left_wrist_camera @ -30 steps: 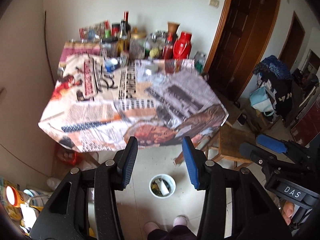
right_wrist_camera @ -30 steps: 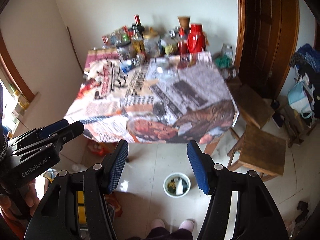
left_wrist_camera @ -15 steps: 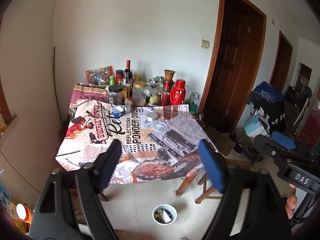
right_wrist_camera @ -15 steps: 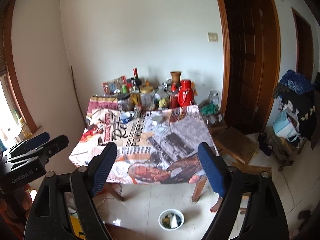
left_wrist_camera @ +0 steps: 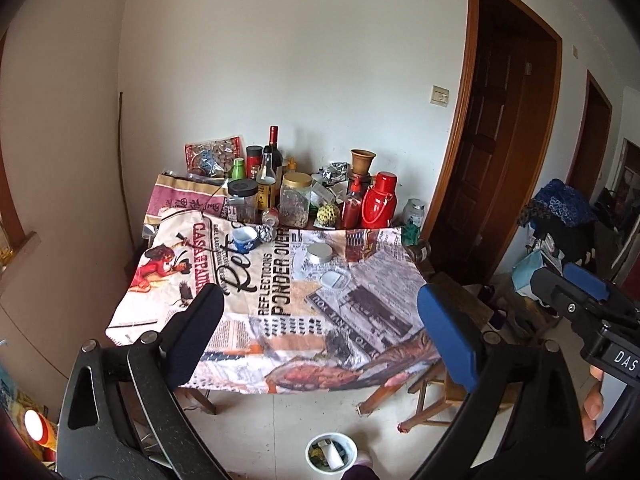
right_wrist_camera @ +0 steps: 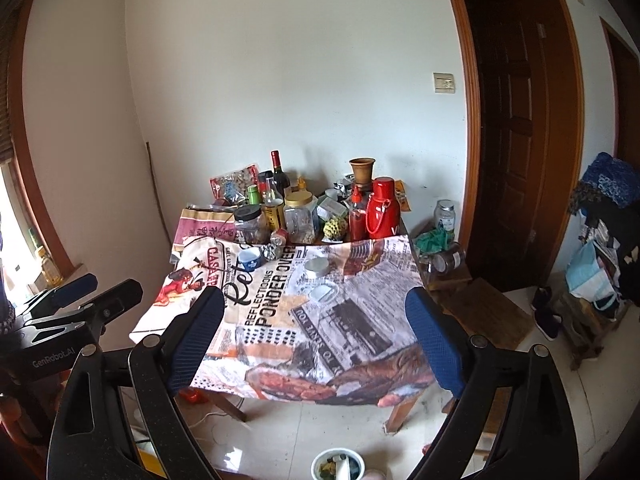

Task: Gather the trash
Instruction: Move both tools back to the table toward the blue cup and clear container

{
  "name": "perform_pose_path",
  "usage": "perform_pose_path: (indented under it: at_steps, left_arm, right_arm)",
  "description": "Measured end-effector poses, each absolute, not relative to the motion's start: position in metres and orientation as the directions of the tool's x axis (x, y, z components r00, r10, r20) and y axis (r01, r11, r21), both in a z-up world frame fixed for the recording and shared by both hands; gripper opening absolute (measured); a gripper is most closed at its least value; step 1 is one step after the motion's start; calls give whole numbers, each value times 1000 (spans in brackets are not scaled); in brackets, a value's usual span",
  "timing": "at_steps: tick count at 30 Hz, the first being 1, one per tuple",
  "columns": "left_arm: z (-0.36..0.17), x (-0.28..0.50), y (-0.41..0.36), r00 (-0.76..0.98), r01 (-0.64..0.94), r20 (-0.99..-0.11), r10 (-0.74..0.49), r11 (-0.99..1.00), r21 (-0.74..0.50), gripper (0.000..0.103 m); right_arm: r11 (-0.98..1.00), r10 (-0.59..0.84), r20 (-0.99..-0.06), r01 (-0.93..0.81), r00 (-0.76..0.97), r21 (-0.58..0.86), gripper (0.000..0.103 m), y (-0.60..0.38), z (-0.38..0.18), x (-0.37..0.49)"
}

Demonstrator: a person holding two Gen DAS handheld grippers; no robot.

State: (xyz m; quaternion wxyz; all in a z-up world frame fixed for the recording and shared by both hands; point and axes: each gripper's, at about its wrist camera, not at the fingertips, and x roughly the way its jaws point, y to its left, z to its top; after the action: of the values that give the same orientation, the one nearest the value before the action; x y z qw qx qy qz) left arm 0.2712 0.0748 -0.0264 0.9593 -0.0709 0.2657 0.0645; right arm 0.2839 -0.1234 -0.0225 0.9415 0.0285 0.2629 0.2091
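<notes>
You face cluttered table (left_wrist_camera: 280, 320), left gripper (left_wrist_camera: 320, 332) and right gripper (right_wrist_camera: 316, 340) both opening wide, empty. Search step: next pick trash for floor bin (left_wrist_camera: 331, 456).

Black tongs (left_wrist_camera: 318, 338), blue pads (silver screws)

left gripper (left_wrist_camera: 320, 344) jaws opening, nothing between | table (left_wrist_camera: 280, 280) 12 o'clock | white trash bowl (left_wrist_camera: 331, 451) on floor, 6 o'clock
</notes>
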Motion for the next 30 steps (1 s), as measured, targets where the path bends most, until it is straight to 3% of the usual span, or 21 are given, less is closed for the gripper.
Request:
perform_pose_path:
  at_steps: [9,18,30]
  left_arm:
    - [-18,369,53,848,-220,-513,134,969,-111,98]
    - [-30,431,53,804,-290,-566,181,951,-108,98]
    - [-59,495,130,762,-309,-623,177,945,-110,98]
  right_arm:
    - [885,450,-487,-446,748,134,90,-139,-14,374]
    - [864,476,-551,-481,685,149,90,-137,-32,438]
    - [887,429,-657,-427,620,176,90,-81,-71,502]
